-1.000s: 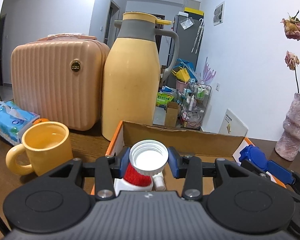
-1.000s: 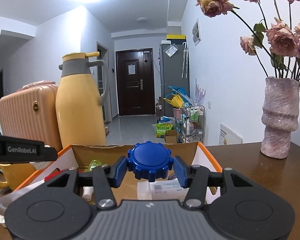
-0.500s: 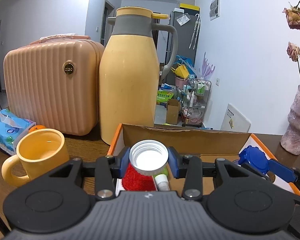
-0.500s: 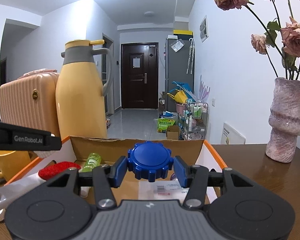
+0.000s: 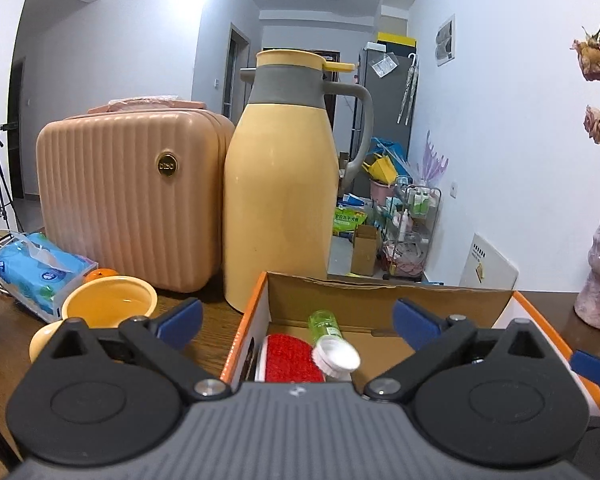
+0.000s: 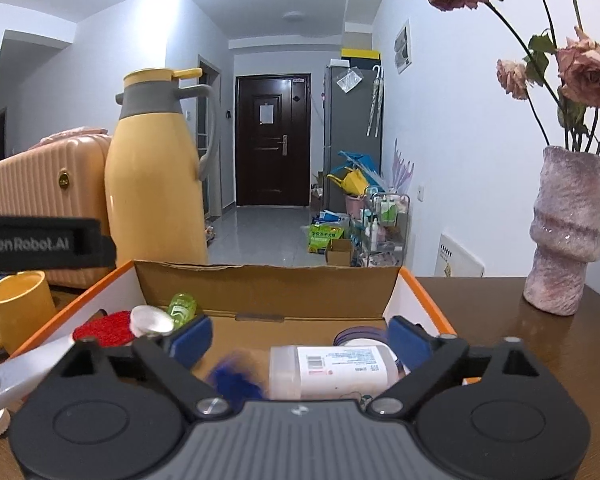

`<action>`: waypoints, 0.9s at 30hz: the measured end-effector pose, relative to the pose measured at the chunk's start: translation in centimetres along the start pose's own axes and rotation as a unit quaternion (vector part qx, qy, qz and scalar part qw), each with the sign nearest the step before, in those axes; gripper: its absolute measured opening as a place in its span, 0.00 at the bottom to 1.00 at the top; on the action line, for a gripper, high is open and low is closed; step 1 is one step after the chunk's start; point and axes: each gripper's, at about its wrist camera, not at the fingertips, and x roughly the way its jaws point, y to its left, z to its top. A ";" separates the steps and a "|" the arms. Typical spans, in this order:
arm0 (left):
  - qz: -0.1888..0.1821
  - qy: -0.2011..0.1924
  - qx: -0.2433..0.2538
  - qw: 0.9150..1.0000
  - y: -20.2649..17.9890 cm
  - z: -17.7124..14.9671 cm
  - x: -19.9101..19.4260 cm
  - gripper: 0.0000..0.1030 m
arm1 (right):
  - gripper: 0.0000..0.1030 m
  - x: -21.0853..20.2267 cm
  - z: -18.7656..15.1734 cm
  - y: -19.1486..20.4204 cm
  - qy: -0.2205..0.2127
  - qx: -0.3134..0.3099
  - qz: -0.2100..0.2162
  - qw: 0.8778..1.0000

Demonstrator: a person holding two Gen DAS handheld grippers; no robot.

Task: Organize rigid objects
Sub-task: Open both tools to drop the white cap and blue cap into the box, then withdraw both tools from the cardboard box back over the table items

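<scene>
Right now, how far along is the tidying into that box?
Both grippers, left and right, are open and hold nothing. The white-capped tube and blue-capped bottle lie in the cardboard box. The yellow mug sits outside it.

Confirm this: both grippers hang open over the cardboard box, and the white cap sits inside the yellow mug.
Wrong on the cap. The left wrist view shows the white cap in the cardboard box beside the red item, not the yellow mug. Both grippers are open.

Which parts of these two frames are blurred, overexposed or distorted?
Right wrist view: the blue cap is smeared by motion blur and the ceiling light blows out the top edge. Left wrist view: sharp throughout, though fisheye bends the walls and darkens the corners.
</scene>
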 end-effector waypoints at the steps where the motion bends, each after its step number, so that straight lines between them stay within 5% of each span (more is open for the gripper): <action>1: 0.001 0.001 0.000 1.000 0.1 0.0 0.1 1.00 | 1.00 -0.1 0.0 0.0 -0.001 -0.001 -0.001 1.000; 27: -0.001 -0.006 0.010 1.000 0.4 -0.4 -0.6 1.00 | 1.00 -0.6 0.2 -0.8 -0.013 0.023 -0.020 0.999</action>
